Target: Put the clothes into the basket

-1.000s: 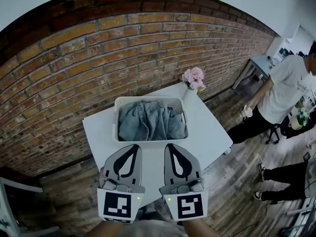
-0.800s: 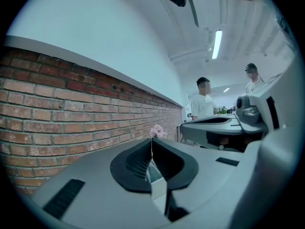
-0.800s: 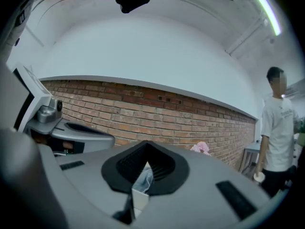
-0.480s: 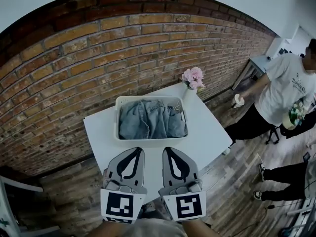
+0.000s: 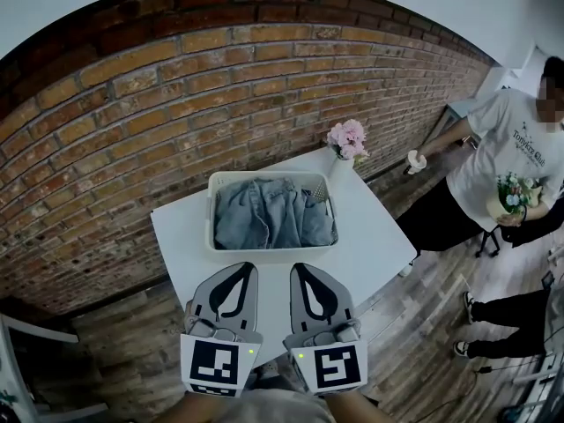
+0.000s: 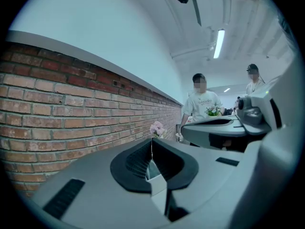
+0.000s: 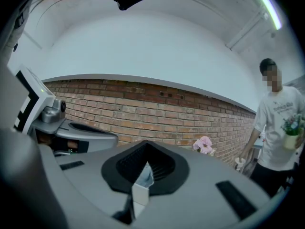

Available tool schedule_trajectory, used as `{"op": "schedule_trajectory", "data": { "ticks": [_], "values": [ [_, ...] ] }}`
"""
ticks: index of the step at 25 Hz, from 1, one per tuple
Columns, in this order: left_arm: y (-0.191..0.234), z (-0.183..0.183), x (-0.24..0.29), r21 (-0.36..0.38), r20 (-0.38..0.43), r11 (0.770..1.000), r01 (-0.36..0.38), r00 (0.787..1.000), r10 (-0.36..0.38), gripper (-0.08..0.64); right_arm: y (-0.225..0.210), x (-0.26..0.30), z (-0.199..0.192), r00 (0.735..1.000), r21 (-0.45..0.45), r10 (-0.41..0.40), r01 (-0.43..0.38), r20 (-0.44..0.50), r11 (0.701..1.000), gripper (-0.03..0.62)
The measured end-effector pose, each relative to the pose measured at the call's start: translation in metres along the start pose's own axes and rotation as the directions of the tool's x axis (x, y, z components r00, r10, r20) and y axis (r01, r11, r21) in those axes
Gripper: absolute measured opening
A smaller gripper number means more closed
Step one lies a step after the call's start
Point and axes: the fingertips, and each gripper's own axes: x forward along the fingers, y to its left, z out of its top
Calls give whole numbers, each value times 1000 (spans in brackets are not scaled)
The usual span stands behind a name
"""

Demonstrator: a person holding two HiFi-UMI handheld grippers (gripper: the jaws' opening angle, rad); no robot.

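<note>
- clothes [image 5: 271, 214]: blue denim, bunched up, lying inside the basket [image 5: 270, 254]
- basket: white, rectangular, sits on the white counter [image 5: 374, 236] toward its far side, by the brick wall [image 5: 132, 104]
- a small grey patterned item lies at the basket's far right corner on top of the denim; cannot tell what it is
- left gripper [image 5: 240, 269]: clenched, jaws together, nothing between them; hangs over the counter's near edge, just short of the basket's near rim and apart from the clothes
- right gripper [image 5: 305, 269]: also clenched and empty, side by side with the left, tips pointing at the basket, not touching it
- clothes lie ahead of both grippers, beyond the near rim
- vase of pink flowers [image 5: 345, 141]: upright at the counter's far right corner, just beside the basket
- person in a white T-shirt [image 5: 507, 152] stands at the right on the wooden floor [image 5: 423, 324], well apart from the counter
</note>
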Motion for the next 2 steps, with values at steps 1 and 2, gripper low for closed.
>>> {"op": "schedule_trajectory", "data": {
  "ticks": [1,2],
  "values": [
    [0,0,1,-1,1,1000,2,1000,-2,14,0,0,0,1000,-2,1,-1,1,1000,6],
    [0,1,1,-2,1,1000,5,1000,-5,14,1,1,0,1000,-5,1,-1,1,1000,6]
  ]
}}
